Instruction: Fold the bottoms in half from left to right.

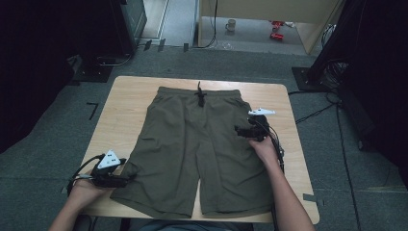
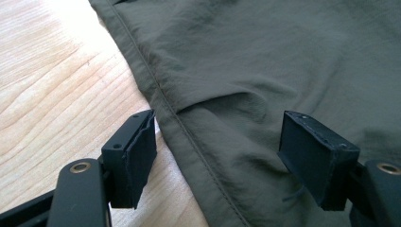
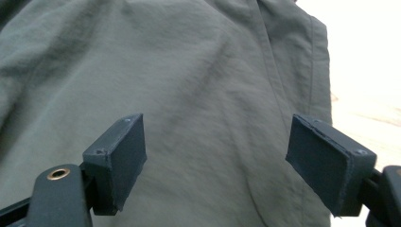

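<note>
Shorts (image 1: pixel 192 144) flat on table (image 1: pixel 130 96), mug (image 1: pixel 231 25) on floor beyond

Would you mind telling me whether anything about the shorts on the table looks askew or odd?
Nothing much stands out. The olive-green drawstring shorts lie flat and roughly square on the light wooden table, waistband away from the person. One small fold puckers the fabric near the side seam, between the open left gripper jaws.
</note>
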Available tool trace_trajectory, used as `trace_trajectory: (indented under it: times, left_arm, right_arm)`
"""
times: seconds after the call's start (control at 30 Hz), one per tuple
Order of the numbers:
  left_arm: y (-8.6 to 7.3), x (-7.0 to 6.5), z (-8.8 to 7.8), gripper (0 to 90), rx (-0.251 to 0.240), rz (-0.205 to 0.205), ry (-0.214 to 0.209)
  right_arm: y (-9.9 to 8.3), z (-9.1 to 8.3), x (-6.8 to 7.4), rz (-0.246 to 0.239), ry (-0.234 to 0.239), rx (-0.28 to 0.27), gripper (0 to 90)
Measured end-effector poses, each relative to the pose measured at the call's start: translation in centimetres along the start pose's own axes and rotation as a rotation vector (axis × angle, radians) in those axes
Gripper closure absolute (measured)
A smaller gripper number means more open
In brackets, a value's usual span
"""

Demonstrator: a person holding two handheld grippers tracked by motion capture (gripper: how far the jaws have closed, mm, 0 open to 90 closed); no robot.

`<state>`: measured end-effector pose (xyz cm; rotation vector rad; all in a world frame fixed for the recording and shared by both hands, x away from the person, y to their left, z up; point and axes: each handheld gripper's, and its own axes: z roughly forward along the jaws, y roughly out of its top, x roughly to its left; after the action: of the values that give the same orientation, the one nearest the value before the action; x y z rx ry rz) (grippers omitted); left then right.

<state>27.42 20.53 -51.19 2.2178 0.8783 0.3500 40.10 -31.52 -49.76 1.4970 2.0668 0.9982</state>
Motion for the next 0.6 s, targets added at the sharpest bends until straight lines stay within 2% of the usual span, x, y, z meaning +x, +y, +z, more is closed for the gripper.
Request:
trace_trajectory:
  times: [0.13,0.23,0.37,0.43,0.47,0.5,0.6]
  left_arm:
    - [-0.3,0.0,0.0,28.0,-0.021,0.006,-0.003]
    - [-0.4,0.3,-0.1,26.5,-0.02,0.032,-0.03]
    - [-0.2,0.2,-0.1,27.0,-0.007,0.025,-0.022]
    - [-0.2,0.2,-0.1,27.3,-0.008,0.017,-0.015]
    - [-0.2,0.1,-0.1,28.5,-0.011,0.013,-0.014]
    - [-0.3,0.1,-0.2,37.0,-0.022,0.015,-0.017]
    - [-0.6,0.0,-0.3,40.9,-0.039,0.021,-0.029]
  right_arm:
    - [0.5,0.1,0.5,-0.018,0.004,-0.007,19.8]
    - [0.9,0.2,0.7,-0.016,0.01,0.001,19.6]
    - [1.5,0.2,0.8,-0.007,0.045,-0.007,18.3]
    - [1.6,0.2,0.9,-0.01,0.046,-0.01,18.6]
    - [1.8,0.3,1.1,-0.023,0.043,-0.013,19.6]
    - [2.1,0.5,1.5,-0.035,0.045,-0.012,21.4]
    - [2.4,0.7,1.7,-0.036,0.058,-0.009,24.3]
